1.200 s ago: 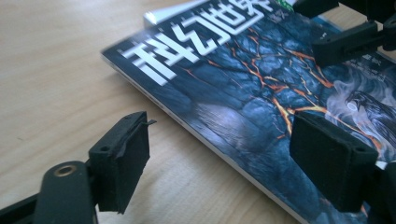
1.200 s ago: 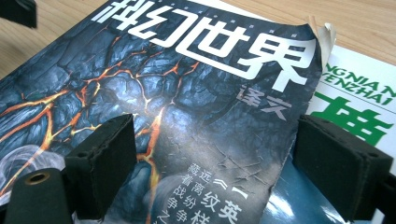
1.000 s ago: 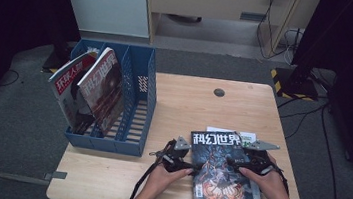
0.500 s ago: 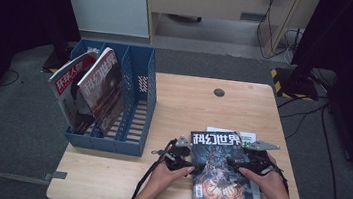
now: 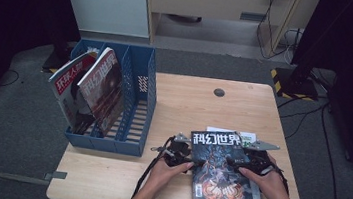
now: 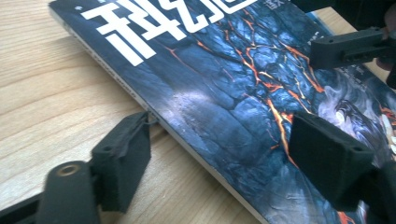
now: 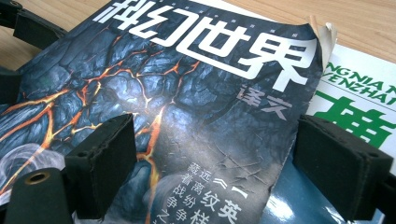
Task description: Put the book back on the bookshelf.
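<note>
The dark magazine (image 5: 224, 168) is lying flat at the near right of the surface (image 5: 189, 106), its long axis running 6 to 12 o'clock, title end pointing toward 12. The left gripper (image 5: 184, 153) is sitting at the spine edge at 9 o'clock, its fingers (image 6: 123, 163) apart astride that edge and just now closing a little, not yet pressing. The right gripper (image 5: 238, 162) is resting at 3 o'clock, fingers (image 7: 105, 161) spread over the cover. A white-and-green booklet (image 7: 364, 93) is lying beneath. Farther off at 10 o'clock, a blue file rack (image 5: 136, 100) is holding two upright magazines (image 5: 92, 90).
</note>
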Motion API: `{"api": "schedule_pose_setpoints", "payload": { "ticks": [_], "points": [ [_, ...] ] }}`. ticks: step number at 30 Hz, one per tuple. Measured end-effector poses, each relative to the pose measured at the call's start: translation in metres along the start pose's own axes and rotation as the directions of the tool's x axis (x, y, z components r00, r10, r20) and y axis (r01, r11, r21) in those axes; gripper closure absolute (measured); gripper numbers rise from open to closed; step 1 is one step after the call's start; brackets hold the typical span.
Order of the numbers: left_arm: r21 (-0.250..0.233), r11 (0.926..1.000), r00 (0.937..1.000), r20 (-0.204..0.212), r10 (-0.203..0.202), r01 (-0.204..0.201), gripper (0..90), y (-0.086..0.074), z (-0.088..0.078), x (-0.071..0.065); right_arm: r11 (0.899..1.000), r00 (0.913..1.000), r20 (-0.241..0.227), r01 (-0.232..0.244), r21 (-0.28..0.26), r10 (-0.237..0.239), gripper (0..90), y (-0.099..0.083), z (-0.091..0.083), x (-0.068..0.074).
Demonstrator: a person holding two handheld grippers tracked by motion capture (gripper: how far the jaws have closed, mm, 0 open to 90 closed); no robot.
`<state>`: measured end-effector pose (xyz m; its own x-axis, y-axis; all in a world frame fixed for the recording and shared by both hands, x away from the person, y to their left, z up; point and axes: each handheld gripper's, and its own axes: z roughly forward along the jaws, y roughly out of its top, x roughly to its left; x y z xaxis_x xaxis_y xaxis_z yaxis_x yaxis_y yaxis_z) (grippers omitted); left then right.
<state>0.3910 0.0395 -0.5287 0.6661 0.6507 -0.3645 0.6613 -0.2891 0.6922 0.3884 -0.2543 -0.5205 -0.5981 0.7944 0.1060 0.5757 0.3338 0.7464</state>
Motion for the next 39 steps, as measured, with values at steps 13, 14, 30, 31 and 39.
{"api": "schedule_pose_setpoints", "payload": {
  "ticks": [13,14,30,31,39],
  "points": [
    [-0.082,0.9964,0.9995,0.024,-0.021,0.023,39.5,0.011,-0.018,-0.004,1.0,1.0,0.0,0.003,0.003,-0.003,13.6,0.0,-0.001,-0.001],
    [-0.088,0.9957,0.9991,0.032,-0.027,0.03,40.1,0.012,-0.019,-0.004,1.0,1.0,0.001,0.003,0.002,-0.003,13.6,0.0,-0.001,-0.001],
    [-0.113,0.9935,0.9981,0.06,-0.01,0.017,54.1,0.032,-0.023,-0.01,1.0,0.9999,0.01,-0.005,0.003,0.005,13.6,-0.001,-0.002,-0.003],
    [-0.113,0.9935,0.9982,0.059,-0.011,0.018,56.7,0.033,-0.023,-0.01,1.0,0.9999,0.009,-0.008,0.004,0.008,13.6,-0.001,-0.002,-0.003],
    [-0.11,0.9936,0.9981,0.057,-0.02,0.027,64.4,0.037,-0.024,-0.012,1.0,0.9999,0.01,-0.013,0.002,0.013,13.6,-0.001,-0.002,-0.004]
  ]
}}
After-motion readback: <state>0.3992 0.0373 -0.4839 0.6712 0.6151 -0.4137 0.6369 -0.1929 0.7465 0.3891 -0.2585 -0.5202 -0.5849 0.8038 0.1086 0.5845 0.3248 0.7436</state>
